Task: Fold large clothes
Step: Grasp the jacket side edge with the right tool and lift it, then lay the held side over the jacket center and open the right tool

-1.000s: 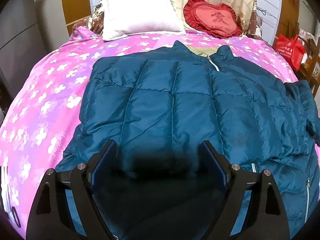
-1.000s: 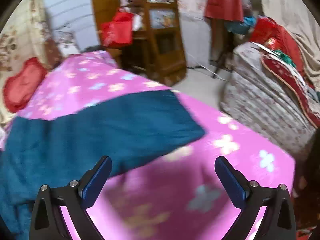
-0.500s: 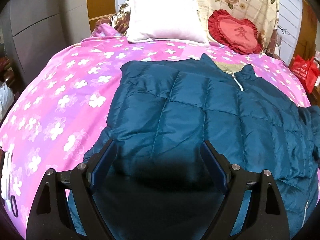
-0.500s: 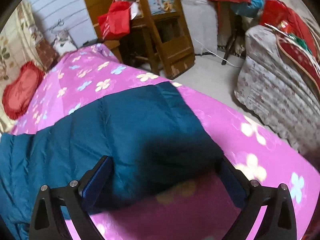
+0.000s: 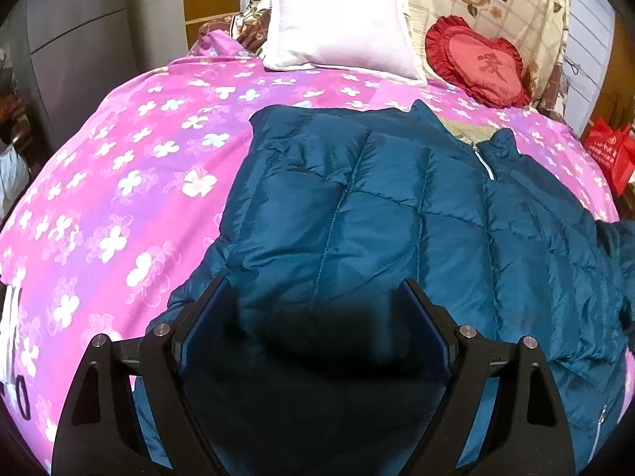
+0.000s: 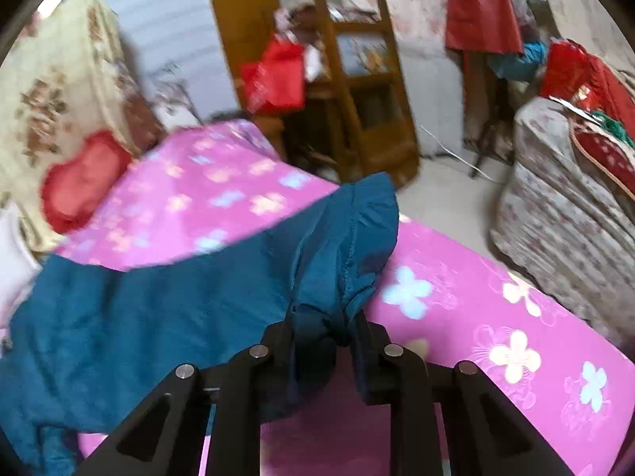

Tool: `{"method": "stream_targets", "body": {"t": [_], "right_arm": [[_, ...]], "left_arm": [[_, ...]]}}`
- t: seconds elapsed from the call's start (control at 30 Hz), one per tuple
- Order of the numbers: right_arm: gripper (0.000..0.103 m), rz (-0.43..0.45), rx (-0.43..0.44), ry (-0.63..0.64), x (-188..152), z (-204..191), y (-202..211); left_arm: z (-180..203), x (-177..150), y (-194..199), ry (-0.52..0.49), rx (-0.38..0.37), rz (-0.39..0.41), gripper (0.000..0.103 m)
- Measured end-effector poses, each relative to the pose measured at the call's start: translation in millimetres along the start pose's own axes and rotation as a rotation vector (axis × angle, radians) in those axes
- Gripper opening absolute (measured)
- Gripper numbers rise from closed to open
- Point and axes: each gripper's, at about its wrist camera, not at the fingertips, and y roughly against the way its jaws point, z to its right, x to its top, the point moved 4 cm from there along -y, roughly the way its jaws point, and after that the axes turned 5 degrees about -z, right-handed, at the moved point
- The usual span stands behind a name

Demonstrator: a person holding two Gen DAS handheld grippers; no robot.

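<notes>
1. Two claws over one bed (image 5: 99, 206); pink cover with white and pale blue flower print, seen in both wrist views

2. Jacket (image 5: 377, 214): dark teal, quilted, lying spread across the bed, collar toward the headboard, zip line showing white near the neck; one side looks folded in over the body

3. Left claw (image 5: 315, 317): spread wide, fingers (image 5: 206, 317) standing either side of a bulge of jacket fabric at the near hem; whether the pads touch the cloth cannot be told, the area under it is in deep shadow

4. Right claw (image 6: 323, 341): jaws closing, nearly together, with a bunched wad of teal cloth pinched between them; this is the sleeve end (image 6: 349, 238), its cuff fanning out above the fingers and lifted clear of the cover

5. Rest of that sleeve runs away to the left in the right wrist view, blurred, draped on the bed

6. White pillow (image 5: 341, 27) at the head of the bed, red heart cushion (image 5: 480, 63) just beside it, both well apart from the jacket

7. Red bag (image 6: 274, 75) and wooden chair (image 6: 365, 91) beyond the far bed edge; second bed or sofa with floral cover (image 6: 563, 206) across the floor
</notes>
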Motion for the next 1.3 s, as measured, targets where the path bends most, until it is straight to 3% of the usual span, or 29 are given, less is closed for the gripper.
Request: {"method": "stream_targets", "body": {"t": [0.17,0.33,0.6,0.77,0.93,1.0,1.1,1.17,1.3], "right_arm": [[0.020,0.045,0.096,0.098,-3,-53,32],[0.020,0.067,0.149,0.246,-32,-141,62],[0.020,0.039,0.311,0.530,-119,-311,82],[0.020,-0.030,0.400,0.633,-176,-381,79],[0.020,-0.046,0.423,0.775,-220,-433,83],[0.025,-0.050,0.397,0.834,-233,-444,82],[0.053,-0.053,0.436,0.846,-242,-442,91],[0.079,-0.027,0.443,0.846,-241,-432,102],[0.080,-0.018,0.401,0.866,-241,-400,124]], "left_arm": [[0,-2,-7,-0.007,-0.006,-0.045,0.086],[2,-2,-10,0.001,-0.019,-0.065,0.086],[18,-1,-6,-0.050,-0.081,-0.055,0.086],[31,0,-5,-0.093,-0.124,-0.058,0.086],[37,0,-5,-0.104,-0.154,-0.057,0.086],[37,0,-5,-0.100,-0.162,-0.059,0.086],[38,1,-4,-0.099,-0.172,-0.057,0.086],[39,1,-4,-0.095,-0.180,-0.053,0.086],[42,0,-1,-0.101,-0.202,-0.042,0.086]]}}
